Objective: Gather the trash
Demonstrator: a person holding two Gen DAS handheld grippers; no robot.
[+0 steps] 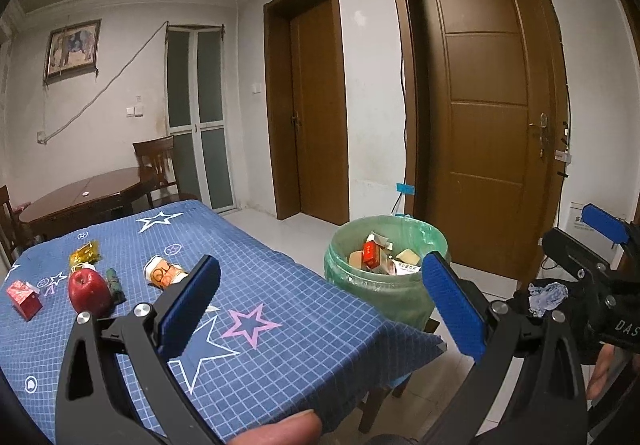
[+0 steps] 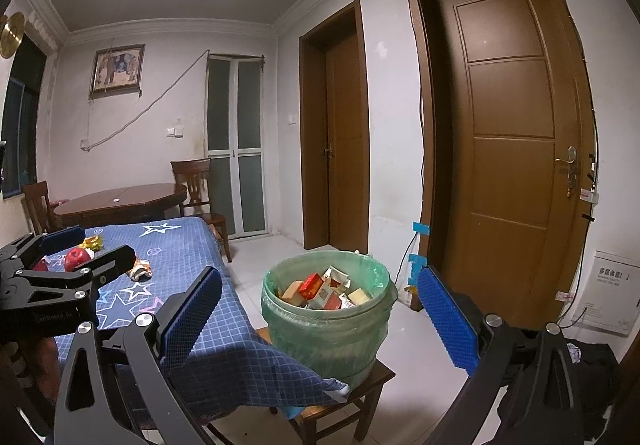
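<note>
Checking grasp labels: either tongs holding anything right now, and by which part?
Nothing held. Left tongs and right tongs are both open and empty; the remaining trash still lies on the blue tablecloth.

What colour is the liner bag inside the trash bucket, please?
Translucent light green liner bag, clearest in the right wrist view.

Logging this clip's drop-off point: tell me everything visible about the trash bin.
The bin is a round, pale bucket lined with a translucent green bag folded over its rim. It stands upright on a low wooden stool on the floor, off the corner of the table, whose blue cloth hangs close beside it. It is open-topped and fairly full of small cartons, red, tan and white. Neither gripper touches it.
</note>
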